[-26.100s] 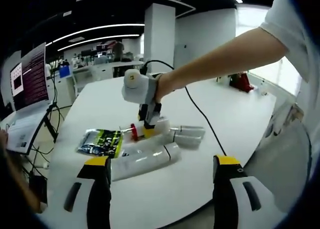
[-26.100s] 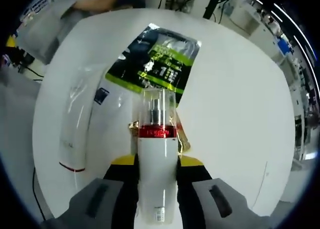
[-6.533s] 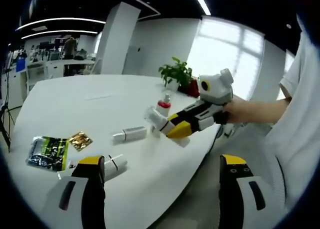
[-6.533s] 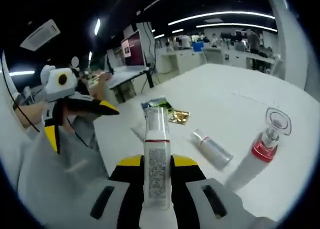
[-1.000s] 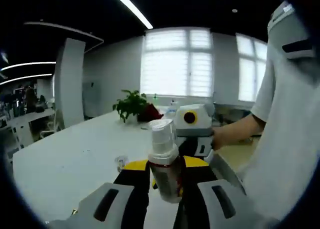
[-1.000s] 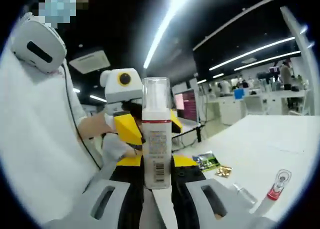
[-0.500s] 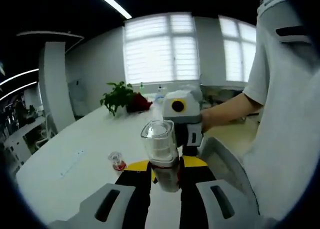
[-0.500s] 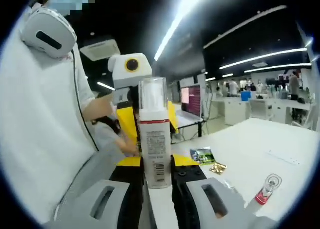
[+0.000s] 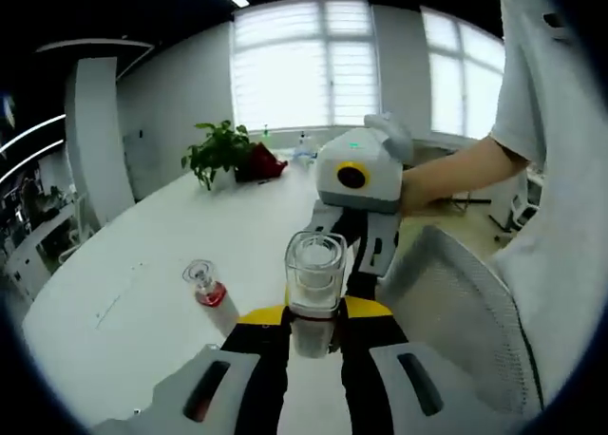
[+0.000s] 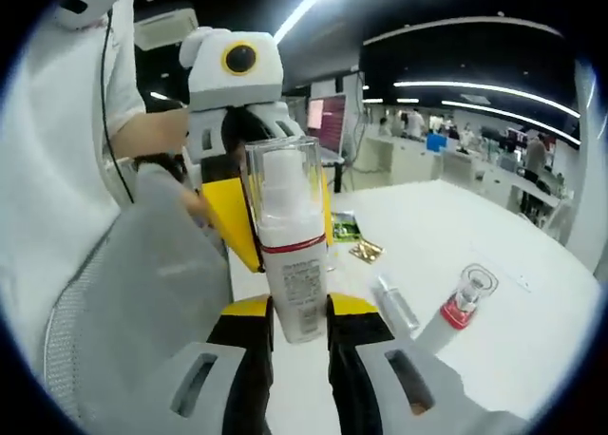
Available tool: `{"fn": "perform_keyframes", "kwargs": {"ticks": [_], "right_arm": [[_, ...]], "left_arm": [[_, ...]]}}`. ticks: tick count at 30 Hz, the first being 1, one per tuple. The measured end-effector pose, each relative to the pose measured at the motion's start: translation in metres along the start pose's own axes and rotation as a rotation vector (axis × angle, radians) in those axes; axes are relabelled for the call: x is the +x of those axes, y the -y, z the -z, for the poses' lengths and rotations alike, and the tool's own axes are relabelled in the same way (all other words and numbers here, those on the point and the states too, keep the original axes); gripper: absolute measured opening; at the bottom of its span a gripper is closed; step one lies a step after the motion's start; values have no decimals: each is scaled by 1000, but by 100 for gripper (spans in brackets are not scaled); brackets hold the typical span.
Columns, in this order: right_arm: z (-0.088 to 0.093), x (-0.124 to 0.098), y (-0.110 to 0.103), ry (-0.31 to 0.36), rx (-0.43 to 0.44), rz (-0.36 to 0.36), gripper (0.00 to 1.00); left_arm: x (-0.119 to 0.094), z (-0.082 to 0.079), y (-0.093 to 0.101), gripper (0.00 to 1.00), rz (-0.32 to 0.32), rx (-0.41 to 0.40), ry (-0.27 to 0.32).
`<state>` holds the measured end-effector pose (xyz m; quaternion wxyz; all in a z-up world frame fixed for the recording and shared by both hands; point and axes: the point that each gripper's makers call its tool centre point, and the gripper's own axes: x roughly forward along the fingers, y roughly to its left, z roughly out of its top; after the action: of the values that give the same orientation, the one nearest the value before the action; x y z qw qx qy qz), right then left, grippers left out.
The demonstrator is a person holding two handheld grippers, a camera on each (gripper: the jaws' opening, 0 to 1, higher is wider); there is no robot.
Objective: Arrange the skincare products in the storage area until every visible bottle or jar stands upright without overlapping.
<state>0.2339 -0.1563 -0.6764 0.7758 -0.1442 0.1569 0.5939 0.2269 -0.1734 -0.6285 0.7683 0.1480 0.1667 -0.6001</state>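
Observation:
A white pump bottle with a red band and a clear cap is held in the air between both grippers. My right gripper is shut on its lower body. My left gripper is shut on it too, with its yellow fingers showing behind the bottle in the right gripper view. In the left gripper view the right gripper reaches in from behind the bottle. A second bottle with a red collar stands upright on the white table.
A small white tube lies on the table near a gold sachet and a green sachet. A grey mesh chair back stands close to the table edge. A potted plant sits at the far end.
Both grippers keep their hold on the pump bottle. The hands have swung down and toward the table, so the red-collared bottle and the tube look nearer.

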Motion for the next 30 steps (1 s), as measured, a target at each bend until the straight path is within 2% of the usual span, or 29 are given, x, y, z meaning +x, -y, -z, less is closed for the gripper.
{"fn": "perform_keyframes", "kwargs": {"ticks": [11,17,24,30], "right_arm": [[59,5,30,-78,6,-22,20],[89,15,48,-103,18,-37,20],[116,27,62,-120,13,-32,20],[124,35,67,-113,24,-11,20]], "left_arm": [[51,33,-20,18,33,-33,-68],[77,60,-41,18,28,-65,-96],[95,75,-49,18,17,-32,-143],[99,83,-53,18,16,18,-190]]}}
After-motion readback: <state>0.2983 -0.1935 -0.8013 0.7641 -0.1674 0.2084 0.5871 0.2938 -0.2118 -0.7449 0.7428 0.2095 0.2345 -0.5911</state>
